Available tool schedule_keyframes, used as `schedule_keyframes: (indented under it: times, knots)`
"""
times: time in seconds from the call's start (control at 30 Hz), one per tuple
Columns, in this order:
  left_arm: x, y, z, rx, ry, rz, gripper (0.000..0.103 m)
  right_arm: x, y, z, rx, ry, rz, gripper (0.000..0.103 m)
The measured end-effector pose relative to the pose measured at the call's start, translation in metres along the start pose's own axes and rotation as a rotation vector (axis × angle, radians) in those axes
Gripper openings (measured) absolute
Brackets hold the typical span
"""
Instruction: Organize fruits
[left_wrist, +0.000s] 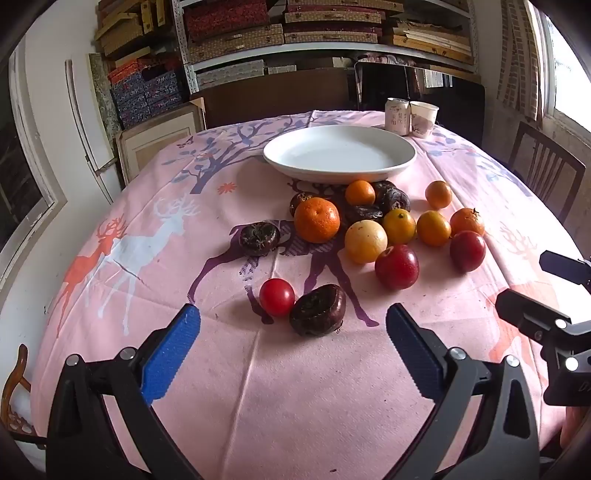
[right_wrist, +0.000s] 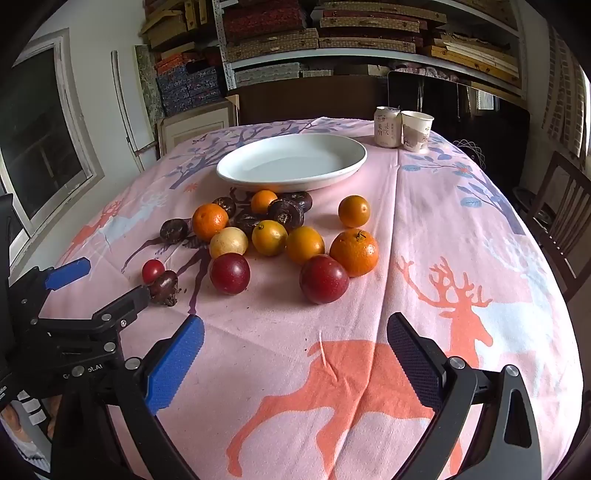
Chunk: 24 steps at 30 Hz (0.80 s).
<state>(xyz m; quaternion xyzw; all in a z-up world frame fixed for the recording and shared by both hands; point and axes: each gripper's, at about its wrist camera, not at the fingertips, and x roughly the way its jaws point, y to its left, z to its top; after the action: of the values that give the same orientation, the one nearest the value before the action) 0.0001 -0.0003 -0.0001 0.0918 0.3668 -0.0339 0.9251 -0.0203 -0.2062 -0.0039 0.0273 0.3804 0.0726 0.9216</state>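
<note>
A pile of fruit lies mid-table: several oranges, such as the big one (left_wrist: 317, 224) (right_wrist: 209, 221), a pale yellow fruit (left_wrist: 365, 241), two red plums (left_wrist: 397, 266) (right_wrist: 324, 278), a small red tomato (left_wrist: 277, 297) (right_wrist: 153, 270) and several dark water chestnuts (left_wrist: 317, 309) (right_wrist: 164, 287). An empty white plate (left_wrist: 340, 153) (right_wrist: 291, 161) stands behind them. My left gripper (left_wrist: 293, 328) is open, just short of the tomato and the nearest chestnut. My right gripper (right_wrist: 295, 336) is open and empty, in front of the plums.
A drink can (left_wrist: 398, 116) and a paper cup (left_wrist: 423, 118) stand at the back right behind the plate. The pink deer tablecloth (right_wrist: 461, 229) covers the table. Wooden chairs (left_wrist: 546, 173) stand at the right edge. Shelves of boxes fill the back wall.
</note>
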Motion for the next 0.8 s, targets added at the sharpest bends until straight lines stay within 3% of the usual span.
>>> schedule_keyframes:
  times: [0.8]
  knots:
    - [-0.0003, 0.0014, -0.0013, -0.005, 0.001, 0.019, 0.099, -0.0013, 0.0027, -0.0002, 0.008, 0.001, 0.013, 0.099]
